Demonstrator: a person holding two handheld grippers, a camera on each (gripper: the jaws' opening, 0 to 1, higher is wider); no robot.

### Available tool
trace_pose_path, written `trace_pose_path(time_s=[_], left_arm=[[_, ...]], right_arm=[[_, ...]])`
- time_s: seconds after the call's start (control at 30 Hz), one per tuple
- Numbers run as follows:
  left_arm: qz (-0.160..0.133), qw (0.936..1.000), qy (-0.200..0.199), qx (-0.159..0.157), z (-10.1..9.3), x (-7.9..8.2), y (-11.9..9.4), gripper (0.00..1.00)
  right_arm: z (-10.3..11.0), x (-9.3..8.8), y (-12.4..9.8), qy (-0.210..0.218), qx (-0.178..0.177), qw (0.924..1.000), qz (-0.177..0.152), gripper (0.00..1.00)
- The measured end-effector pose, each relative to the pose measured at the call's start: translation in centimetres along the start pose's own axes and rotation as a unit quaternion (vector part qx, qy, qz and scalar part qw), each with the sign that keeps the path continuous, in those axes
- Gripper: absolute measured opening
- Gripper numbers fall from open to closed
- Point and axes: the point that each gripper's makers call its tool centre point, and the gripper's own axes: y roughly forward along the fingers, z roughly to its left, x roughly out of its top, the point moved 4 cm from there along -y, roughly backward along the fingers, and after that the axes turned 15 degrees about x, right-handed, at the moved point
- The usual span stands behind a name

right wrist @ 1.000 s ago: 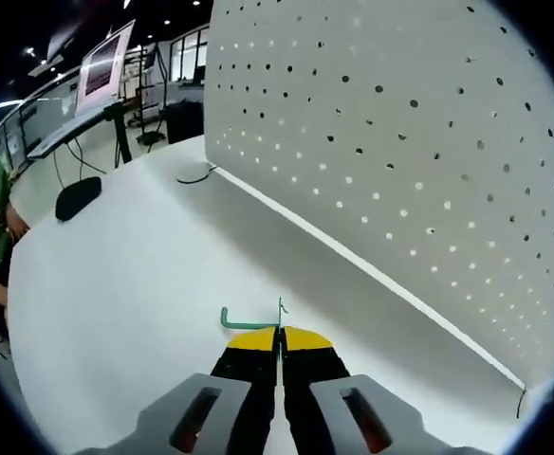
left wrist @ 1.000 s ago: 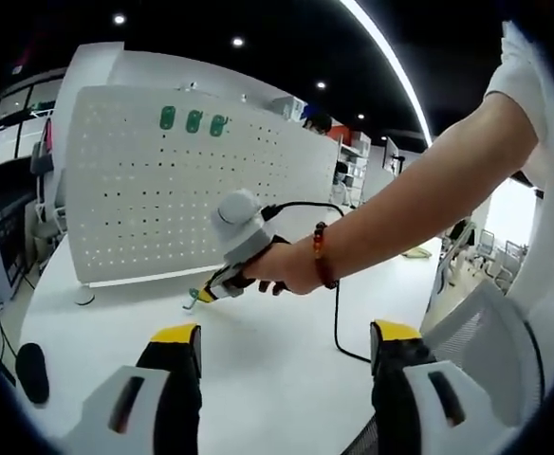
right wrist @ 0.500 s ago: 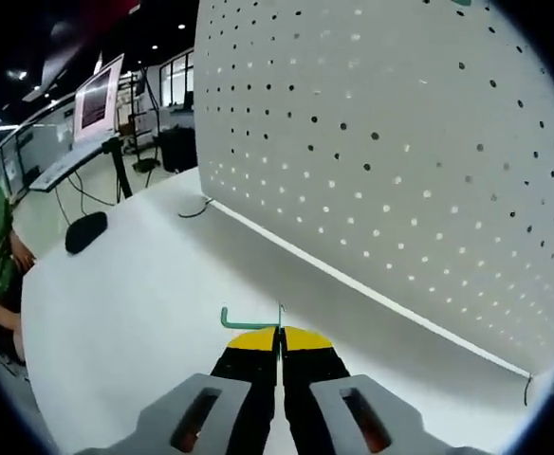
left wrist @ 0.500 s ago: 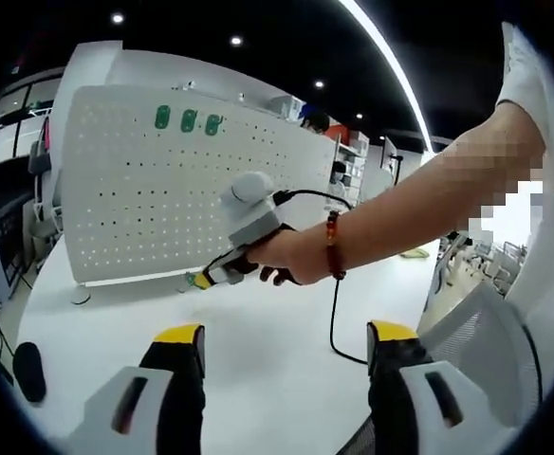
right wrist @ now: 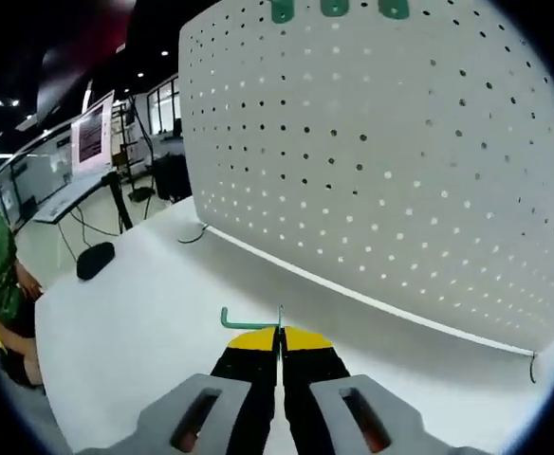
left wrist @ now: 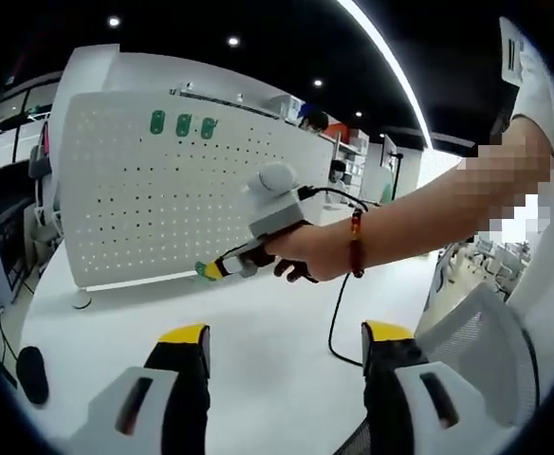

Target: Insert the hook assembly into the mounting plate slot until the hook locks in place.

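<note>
Yellow-tipped right gripper point(right wrist: 280, 334) is pinched tight on green wire hook point(right wrist: 250, 320), jaws w/ no gap; hook sticks out sideways just past the tips, above white table point(right wrist: 144, 313) and in front of white pegboard point(right wrist: 400, 180), not touching it. Three green tags point(right wrist: 334, 9) sit along pegboard's top edge. Left gripper view: right gripper point(left wrist: 208, 270) held by a hand point(left wrist: 291, 251) just before pegboard's point(left wrist: 125, 190) lower part, black cable point(left wrist: 339, 303) trailing from it. Left gripper point(left wrist: 282, 341) hovers well back from pegboard over the table, jaws spread wide, nothing between. Dark mouse point(right wrist: 95, 259) lies on the table off pegboard's far end.
</note>
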Motion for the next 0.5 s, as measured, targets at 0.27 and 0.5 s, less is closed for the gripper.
trace_pose_path(time_s=[0.27, 0.5], left_arm=[[-0.008, 1.0000, -0.001, 0.001, -1.0, 0.4, -0.2, 0.66], [-0.012, 0.9999, -0.009, 0.004, -2.0, 0.7, -0.1, 0.66]], right_arm=[[-0.1, 0.5, -2.5, 0.008, 0.002, 0.9996, -0.028, 0.00], [0.5, 0.6, -5.0, 0.023, 0.010, 0.9977, -0.062, 0.00]])
